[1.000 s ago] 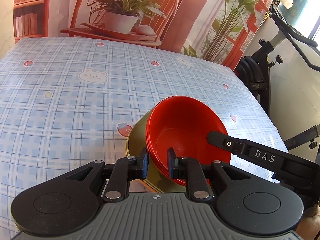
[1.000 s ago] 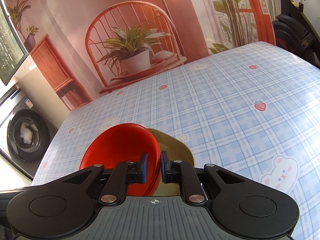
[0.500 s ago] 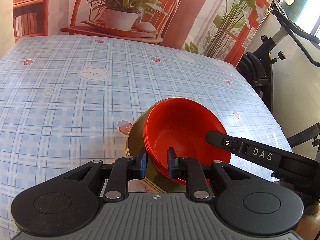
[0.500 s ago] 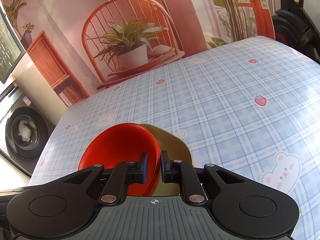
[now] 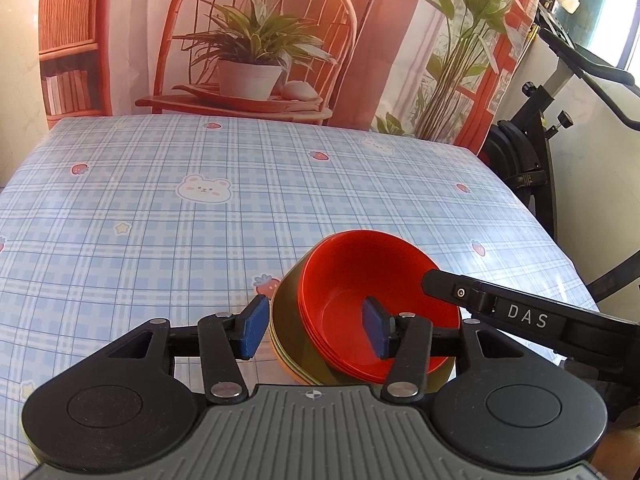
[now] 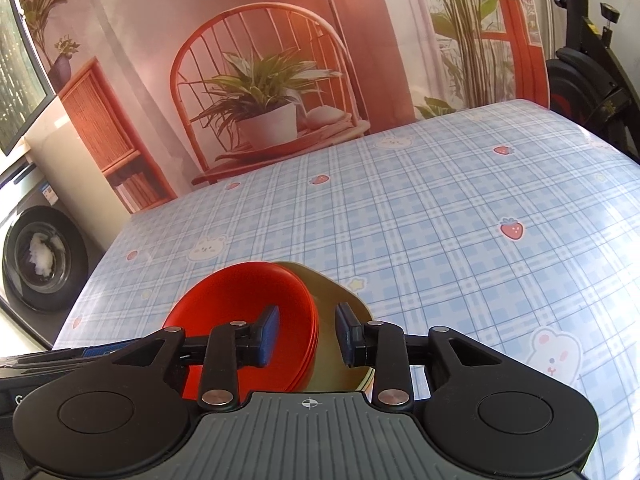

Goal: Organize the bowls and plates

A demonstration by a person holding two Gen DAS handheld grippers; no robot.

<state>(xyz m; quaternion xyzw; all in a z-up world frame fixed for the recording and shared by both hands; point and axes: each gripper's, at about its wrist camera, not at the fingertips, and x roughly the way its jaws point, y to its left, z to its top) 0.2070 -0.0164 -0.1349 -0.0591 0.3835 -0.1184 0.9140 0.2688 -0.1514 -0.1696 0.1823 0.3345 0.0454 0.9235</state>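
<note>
- Our left gripper (image 5: pixel 316 330) jaws, just widening, straddle the red bowls' (image 5: pixel 376 280) rim, pads clear.
- Our right gripper (image 6: pixel 307 336) jaws, just parting narrowly, release the olive plates (image 6: pixel 340 300).

Between the left claw's (image 5: pixel 314 332) matt blue, rubbery-looking pads (image 5: pixel 252 330) sit smooth, glossy red plastic bowls (image 5: pixel 372 280) nested in duller olive plates (image 5: pixel 288 304). Beyond the claw, the surface (image 5: pixel 200 240) wears a shiny, wipe-clean checked cloth.

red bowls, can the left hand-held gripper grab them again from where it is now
Probably yes: the left hand-held gripper has just opened, its pads straddling the near rim of the red bowls, with nothing between.
</note>
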